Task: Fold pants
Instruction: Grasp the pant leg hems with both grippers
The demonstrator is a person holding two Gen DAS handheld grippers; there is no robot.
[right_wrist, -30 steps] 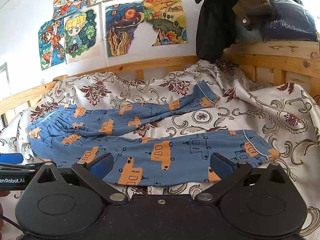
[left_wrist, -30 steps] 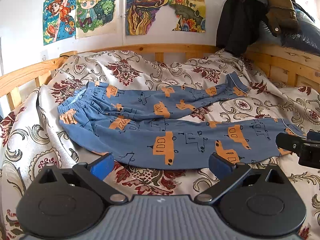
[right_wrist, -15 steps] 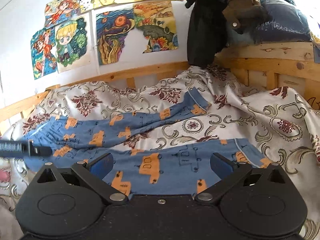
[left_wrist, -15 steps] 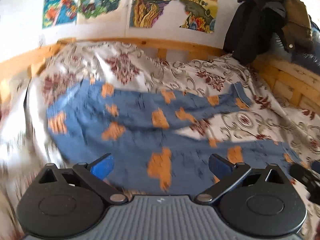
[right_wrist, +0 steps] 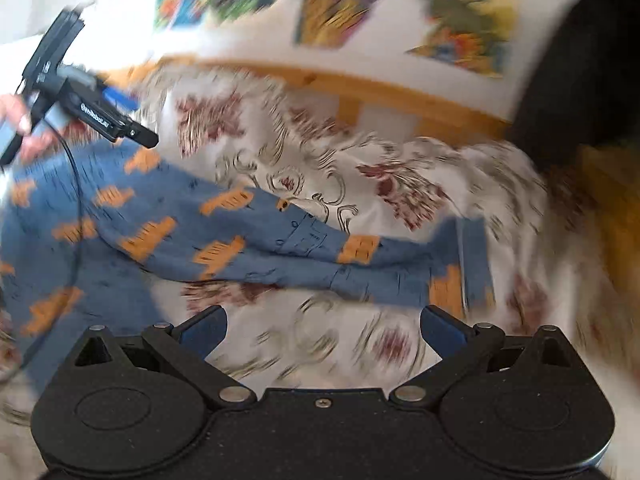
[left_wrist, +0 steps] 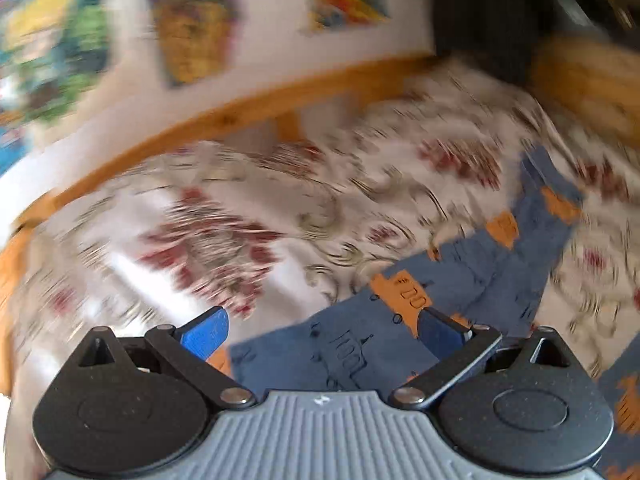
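Blue pants (right_wrist: 256,236) with orange bus prints lie spread on a floral bedsheet (right_wrist: 320,152), legs pointing right. The far leg's cuff (right_wrist: 468,264) lies just beyond my right gripper (right_wrist: 322,328), which is open over bare sheet. In the left wrist view the far leg (left_wrist: 472,280) runs up to the right; my left gripper (left_wrist: 322,330) is open, hovering above the waist end of the pants. The right wrist view shows the left gripper (right_wrist: 100,118) held in a hand (right_wrist: 24,132) above the waistband at the left. Both views are motion-blurred.
A wooden bed rail (right_wrist: 380,92) runs along the far side, with colourful drawings (right_wrist: 348,4) on the white wall above. Dark clothes (right_wrist: 592,60) hang at the right corner. A black cable (right_wrist: 76,208) trails across the pants from the left gripper.
Both grippers have swept forward over the bed toward the far leg. The left one moved to the waist end, the right one to the far cuff. Both stayed open.
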